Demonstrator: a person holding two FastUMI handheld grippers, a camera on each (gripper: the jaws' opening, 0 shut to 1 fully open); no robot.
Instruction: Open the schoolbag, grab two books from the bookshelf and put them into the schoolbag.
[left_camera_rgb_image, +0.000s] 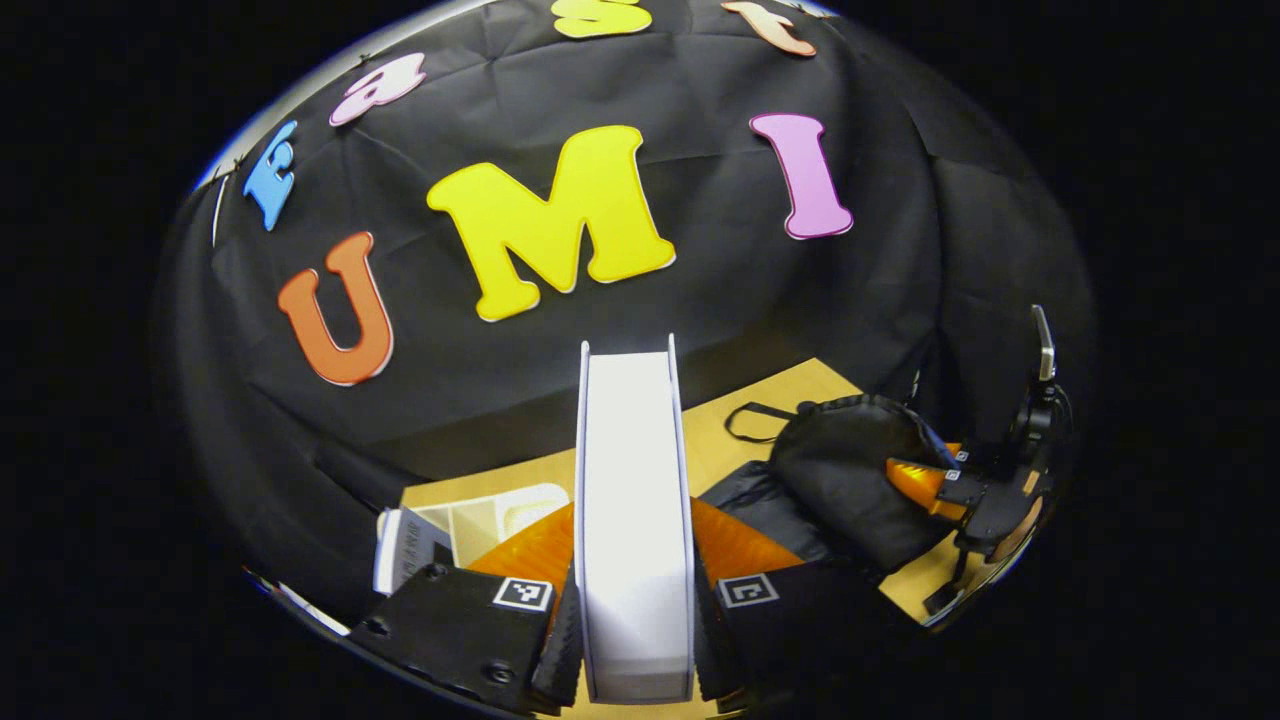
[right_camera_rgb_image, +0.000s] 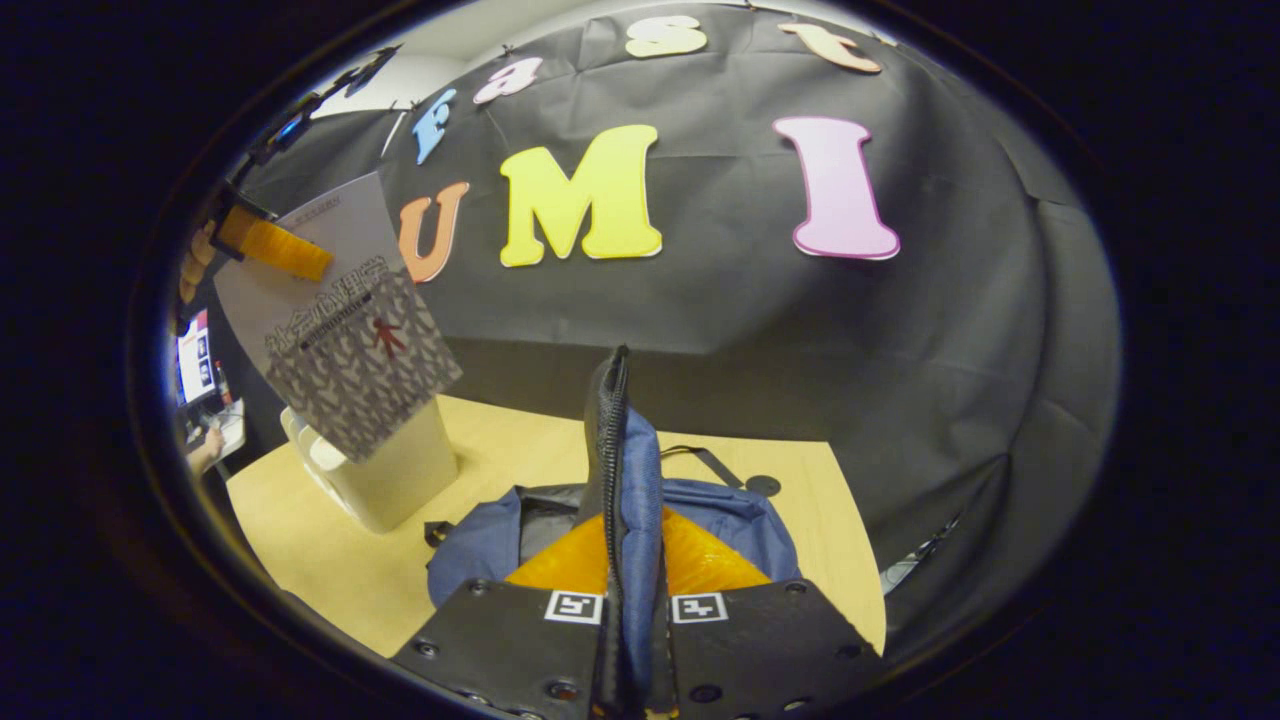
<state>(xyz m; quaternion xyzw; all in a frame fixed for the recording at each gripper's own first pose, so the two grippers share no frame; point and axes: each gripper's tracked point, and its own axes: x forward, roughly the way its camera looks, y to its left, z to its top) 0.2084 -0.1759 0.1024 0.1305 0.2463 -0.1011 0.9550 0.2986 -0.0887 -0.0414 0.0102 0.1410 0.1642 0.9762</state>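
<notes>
**Book lifted clear, bag flap held up**

At the left of the right gripper view, a paperback book (right_camera_rgb_image: 340, 330) is seen raised above the white bookshelf (right_camera_rgb_image: 385, 480), pinched near its top edge by the left gripper (right_camera_rgb_image: 270, 245). In the left gripper view the same book (left_camera_rgb_image: 633, 520) is met edge-on, its page block clamped between the two fingers. It is judged stiff enough to be carried by one edge, light, and somewhat slippery on its glossy cover (a hold well in from the corner is advisable). Printed characters are carried on the cover, but they are too warped to be read reliably.

Further right, the blue schoolbag (right_camera_rgb_image: 740, 520) lies on the wooden table (right_camera_rgb_image: 330, 560). Its soft, limp flap is gripped by the right gripper (right_camera_rgb_image: 628, 600), whose fingers are closed on the fabric edge and hold it upright. No brand can be made out on the bag.
</notes>
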